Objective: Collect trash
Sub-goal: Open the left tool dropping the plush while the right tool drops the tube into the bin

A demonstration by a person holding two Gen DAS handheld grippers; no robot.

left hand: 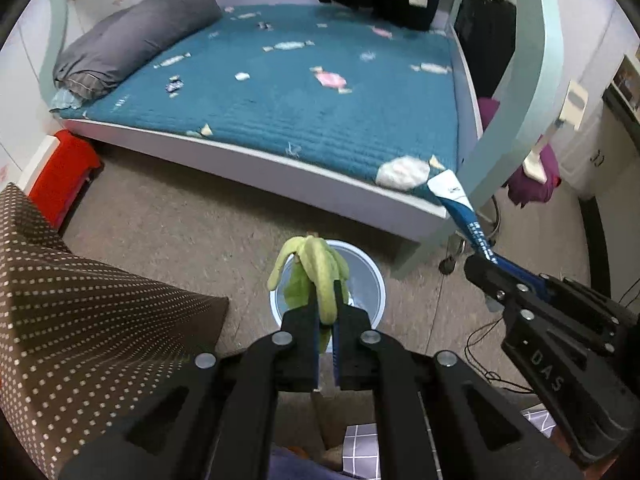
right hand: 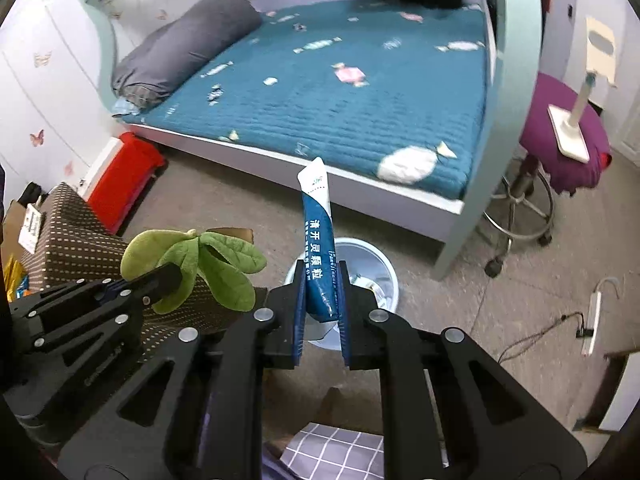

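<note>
1. My left gripper (left hand: pixel 327 312) is clenched on a limp yellow-green banana peel (left hand: pixel 316 268), whose strips flop over the fingertips. It hangs above the round white waste bin (left hand: pixel 376 276) on the floor, toward the rim nearest me as far as I can judge.
2. My right gripper (right hand: pixel 322 304) is clamped on a long blue-and-white foil sachet (right hand: pixel 318 236) printed with white characters. The sachet stands up well beyond the fingers, its lower end above the same bin (right hand: pixel 390 276).
3. Risk one: the peel is draped over a finger, so I think it may cling when I release instead of falling.
4. Risk two: the sachet is light and held near its bottom; let go while tilted, it could tip past the rim onto the speckled floor (right hand: pixel 460 312).
5. Risk three: both grippers crowd one small opening, and a careless move could knock them together.
6. Beyond the bin, the teal quilted bedspread (left hand: pixel 300 92) carries a scatter of what look like candy wrappers (left hand: pixel 330 80); printed pattern or real litter, I cannot tell.
7. A brown dotted fabric box (left hand: pixel 80 280) sits left of the bin.
</note>
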